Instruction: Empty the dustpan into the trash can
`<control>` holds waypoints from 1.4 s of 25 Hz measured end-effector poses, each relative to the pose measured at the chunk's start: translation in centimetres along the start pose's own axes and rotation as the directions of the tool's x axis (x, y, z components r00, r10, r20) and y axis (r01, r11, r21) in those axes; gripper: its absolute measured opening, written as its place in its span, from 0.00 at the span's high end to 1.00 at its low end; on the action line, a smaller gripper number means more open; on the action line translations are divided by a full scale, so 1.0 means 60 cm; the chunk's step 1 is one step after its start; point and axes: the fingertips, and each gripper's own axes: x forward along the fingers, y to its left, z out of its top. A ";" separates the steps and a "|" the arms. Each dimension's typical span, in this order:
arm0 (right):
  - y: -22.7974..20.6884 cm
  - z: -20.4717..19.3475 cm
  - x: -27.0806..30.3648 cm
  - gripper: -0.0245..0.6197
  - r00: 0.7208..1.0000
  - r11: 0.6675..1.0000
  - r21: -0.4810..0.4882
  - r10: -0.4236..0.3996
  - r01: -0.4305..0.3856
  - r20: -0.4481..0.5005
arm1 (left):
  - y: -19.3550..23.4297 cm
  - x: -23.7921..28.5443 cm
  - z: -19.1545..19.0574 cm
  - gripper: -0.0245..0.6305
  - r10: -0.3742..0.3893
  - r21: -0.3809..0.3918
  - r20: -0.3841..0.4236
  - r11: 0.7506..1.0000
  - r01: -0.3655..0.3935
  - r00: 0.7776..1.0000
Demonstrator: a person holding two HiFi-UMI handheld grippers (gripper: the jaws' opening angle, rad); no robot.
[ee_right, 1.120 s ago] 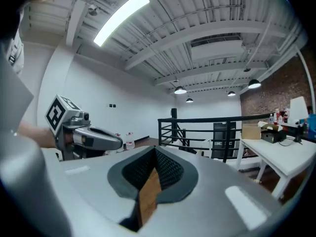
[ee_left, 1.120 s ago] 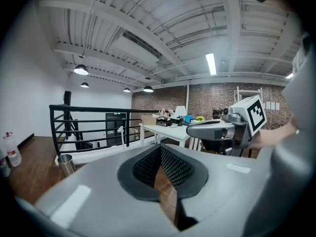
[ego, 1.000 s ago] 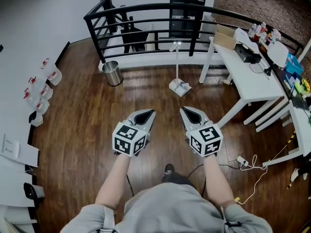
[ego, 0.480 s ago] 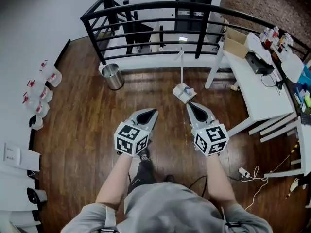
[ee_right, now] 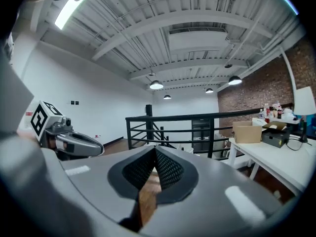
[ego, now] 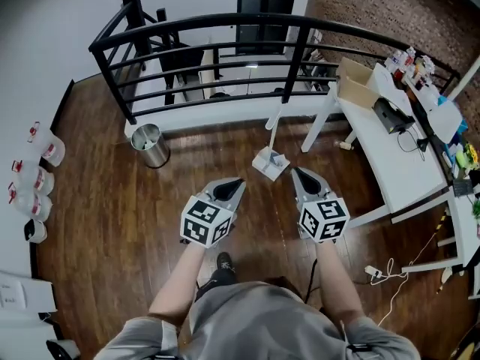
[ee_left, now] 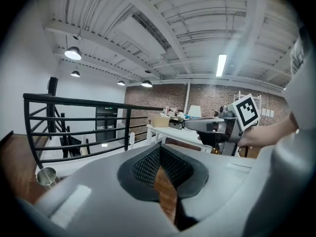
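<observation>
A white dustpan with a long upright handle stands on the wooden floor near the railing. It is just beyond and between my two grippers. A round metal trash can stands on the floor to the left, by the railing; it also shows low at the left of the left gripper view, trash can. My left gripper and right gripper are held side by side at waist height above the floor, both shut with nothing in them. Neither touches the dustpan.
A black metal railing curves across the back. White tables loaded with a cardboard box and gear fill the right side. Plastic jugs line the left wall. Cables lie on the floor at the right.
The person has walked forward with both grippers. The dustpan now sits just past the gripper tips, and the trash can and railing are nearer. Both grippers stayed shut.
</observation>
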 end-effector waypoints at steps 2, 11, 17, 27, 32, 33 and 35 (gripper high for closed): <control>-0.008 0.003 0.037 0.96 0.999 0.999 0.005 -0.035 0.035 -0.006 | 0.037 0.021 0.006 0.96 -0.026 0.004 -0.006 1.000 0.026 1.000; -0.101 -0.033 0.153 0.96 0.991 0.993 0.038 -0.108 0.111 -0.078 | 0.119 0.138 0.017 0.96 -0.087 -0.014 -0.042 0.996 0.086 0.995; -0.192 -0.060 0.261 0.96 0.992 0.996 0.047 -0.070 0.075 -0.108 | 0.185 0.228 0.025 0.95 -0.044 -0.018 -0.070 0.999 0.042 0.997; -0.341 -0.089 0.431 0.95 0.982 0.999 0.049 0.021 -0.012 -0.190 | 0.274 0.391 0.080 0.96 0.055 -0.030 -0.089 0.998 -0.058 0.995; -0.366 -0.111 0.471 0.93 0.969 0.999 0.013 0.047 -0.045 -0.241 | 0.302 0.436 0.063 0.96 0.056 -0.071 -0.113 0.995 -0.065 0.992; -0.372 -0.114 0.479 0.92 0.968 0.999 0.004 0.050 -0.050 -0.247 | 0.308 0.445 0.058 0.96 0.053 -0.078 -0.118 0.995 -0.063 0.992; -0.379 -0.123 0.495 0.90 0.964 0.998 0.001 0.056 -0.058 -0.259 | 0.320 0.455 0.050 0.96 0.049 -0.085 -0.129 0.995 -0.061 0.990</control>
